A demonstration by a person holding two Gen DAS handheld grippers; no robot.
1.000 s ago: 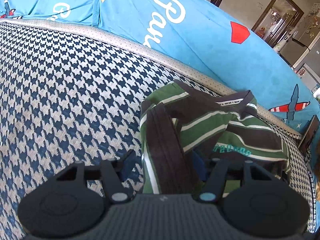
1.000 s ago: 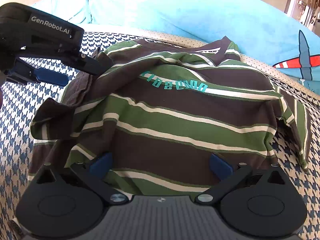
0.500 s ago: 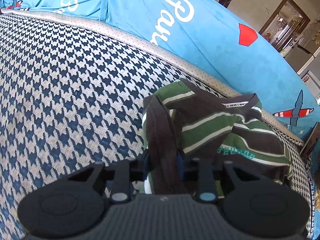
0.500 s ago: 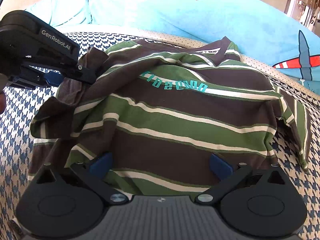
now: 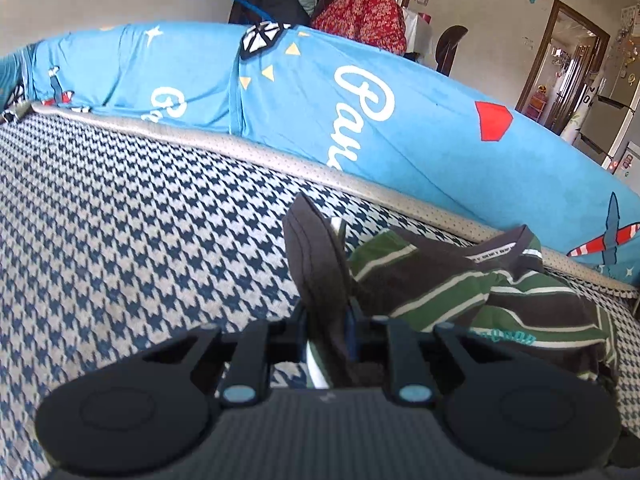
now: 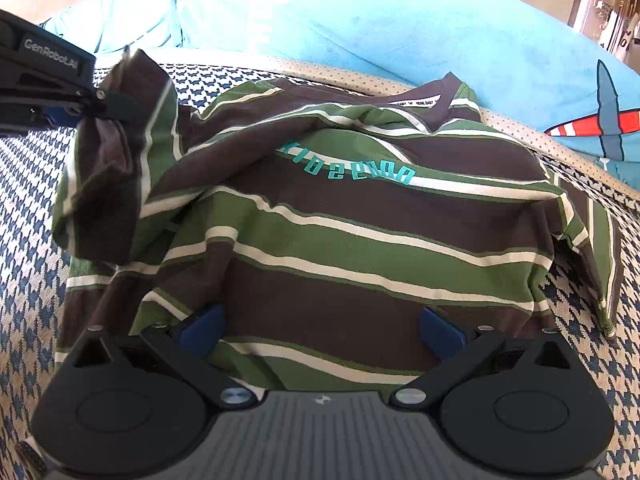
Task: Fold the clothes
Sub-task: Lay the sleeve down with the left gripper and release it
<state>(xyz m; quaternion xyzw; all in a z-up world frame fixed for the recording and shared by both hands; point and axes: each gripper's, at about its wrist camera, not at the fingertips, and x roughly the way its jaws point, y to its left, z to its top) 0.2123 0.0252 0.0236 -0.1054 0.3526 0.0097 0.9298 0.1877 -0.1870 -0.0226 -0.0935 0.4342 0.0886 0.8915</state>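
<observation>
Sleeve [image 6: 116, 168] of striped shirt [image 6: 360, 240] pinched in left gripper [image 5: 328, 324], lifted at shirt's 10 o'clock. Right gripper [image 6: 320, 328] spread wide, empty, over hem at 6 o'clock.

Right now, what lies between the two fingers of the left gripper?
A brown sleeve of the striped shirt is pinched in the left gripper and sticks up past the fingers; the left wrist view shows it best.

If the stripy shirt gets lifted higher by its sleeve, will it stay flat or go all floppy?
Probably floppy: the sleeve pinched by the left gripper already droops in folds. The striped shirt looks thin and wrinkled, so it would likely hang, bunch up and feel light.
</observation>
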